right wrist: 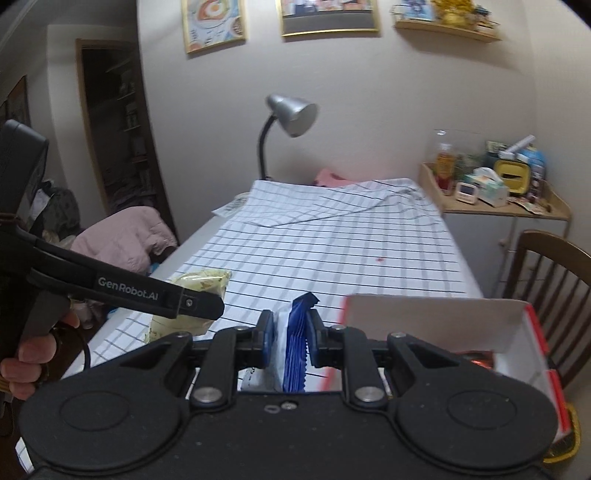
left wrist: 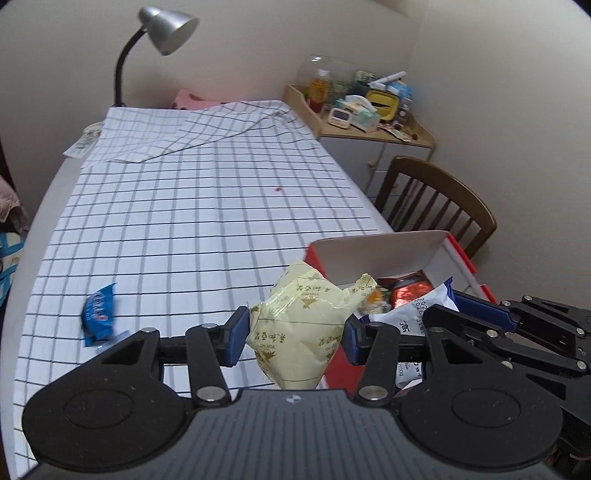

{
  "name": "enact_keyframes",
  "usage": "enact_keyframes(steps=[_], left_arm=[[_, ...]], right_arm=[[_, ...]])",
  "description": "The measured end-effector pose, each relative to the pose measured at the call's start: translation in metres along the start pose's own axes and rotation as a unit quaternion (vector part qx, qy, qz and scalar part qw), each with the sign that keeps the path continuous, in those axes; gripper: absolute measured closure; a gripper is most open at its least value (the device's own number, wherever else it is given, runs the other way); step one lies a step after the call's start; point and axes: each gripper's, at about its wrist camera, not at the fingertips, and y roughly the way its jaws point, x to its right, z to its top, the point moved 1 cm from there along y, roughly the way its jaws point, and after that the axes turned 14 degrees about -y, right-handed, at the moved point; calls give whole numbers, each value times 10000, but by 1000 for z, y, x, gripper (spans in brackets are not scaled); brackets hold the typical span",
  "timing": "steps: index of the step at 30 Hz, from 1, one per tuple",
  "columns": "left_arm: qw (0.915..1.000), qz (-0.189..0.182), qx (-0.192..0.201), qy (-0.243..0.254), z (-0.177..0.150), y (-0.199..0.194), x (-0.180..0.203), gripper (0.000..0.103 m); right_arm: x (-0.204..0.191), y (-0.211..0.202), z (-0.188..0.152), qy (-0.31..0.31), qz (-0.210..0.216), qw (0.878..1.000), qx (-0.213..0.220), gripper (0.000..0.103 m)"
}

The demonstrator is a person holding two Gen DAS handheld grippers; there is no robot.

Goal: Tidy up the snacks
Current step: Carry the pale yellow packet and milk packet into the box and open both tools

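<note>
My left gripper (left wrist: 295,332) is shut on a pale yellow snack bag (left wrist: 301,325) with gold print, held just left of the red and white box (left wrist: 373,251). The bag also shows in the right wrist view (right wrist: 201,284) behind the left gripper's finger. My right gripper (right wrist: 291,341) is shut on a blue and white snack packet (right wrist: 295,350), held at the box's left edge (right wrist: 424,317). In the left wrist view the right gripper (left wrist: 469,314) holds that packet (left wrist: 417,306) over the box. An orange-red packet (left wrist: 410,290) lies inside the box. A small blue packet (left wrist: 99,314) lies on the tablecloth at the left.
The table has a white checked cloth (left wrist: 207,206) with a folded part at the far end. A silver desk lamp (left wrist: 162,33) stands at the back. A wooden chair (left wrist: 436,199) is right of the box. A cluttered side cabinet (left wrist: 369,107) stands at the far right.
</note>
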Motion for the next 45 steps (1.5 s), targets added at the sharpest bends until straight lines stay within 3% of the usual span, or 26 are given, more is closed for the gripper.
enact_keyframes(steps=[8, 19, 28, 38, 45], left_arm=[[9997, 27, -147, 213, -10, 34, 59, 54], [9975, 342, -494, 367, -23, 103, 100, 54], [9940, 552, -746, 576, -35, 145, 115, 53], [9891, 728, -1012, 779, -54, 176, 120, 53], [9864, 760, -1127, 920, -63, 182, 122, 52]], right_arm=[[54, -8, -25, 174, -205, 9996, -100, 90], [114, 20, -71, 778, -157, 9957, -479, 91], [130, 39, -94, 1029, 140, 9914, -794, 91], [124, 45, -107, 744, 505, 9892, -1159, 92], [123, 43, -108, 633, 584, 9883, -1259, 79]])
